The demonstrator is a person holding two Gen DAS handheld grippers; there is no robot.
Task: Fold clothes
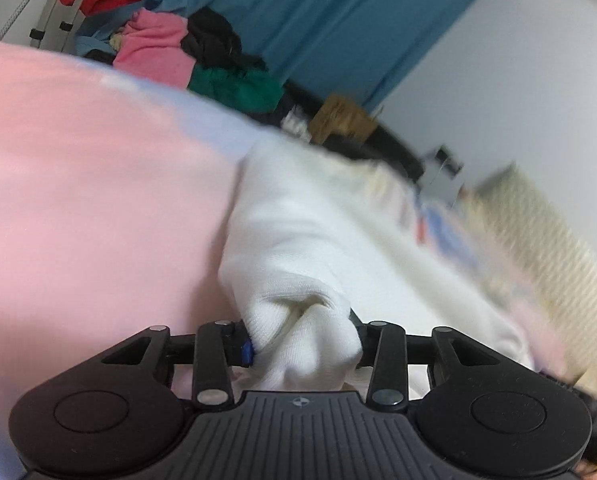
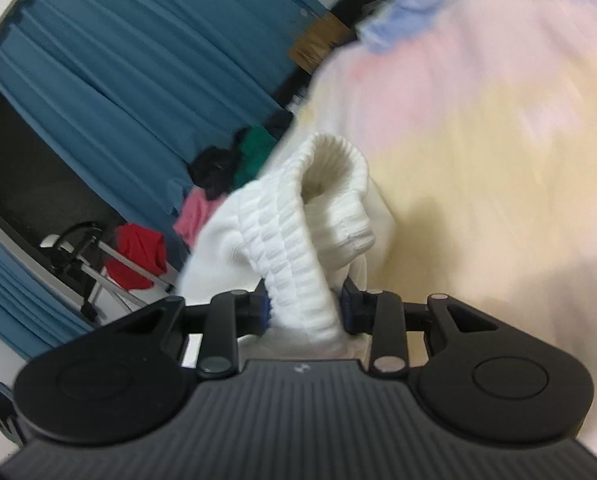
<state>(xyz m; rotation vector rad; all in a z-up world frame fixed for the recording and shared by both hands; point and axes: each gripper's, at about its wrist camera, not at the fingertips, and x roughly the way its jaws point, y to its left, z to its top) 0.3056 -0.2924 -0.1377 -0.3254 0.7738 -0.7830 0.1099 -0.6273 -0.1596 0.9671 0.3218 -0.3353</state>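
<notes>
Your left gripper (image 1: 300, 346) sits at the near edge of the garment (image 1: 310, 236), which spreads away from you over the bedcover (image 1: 78, 184). Your right gripper (image 2: 304, 312) has the ribbed cuff (image 2: 294, 248) between its fingers. Behind, a clothes pile (image 1: 202, 60) lies before the curtain (image 1: 338, 12), probably on the bed's far edge.

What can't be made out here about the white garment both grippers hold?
- Left wrist view: the white garment is motion-blurred; its printed patch is unreadable.
- Left gripper: bunched cloth covers the fingertips.
- Right wrist view: right gripper clamps a ribbed cuff; the garment's type and full shape are cut off.
</notes>
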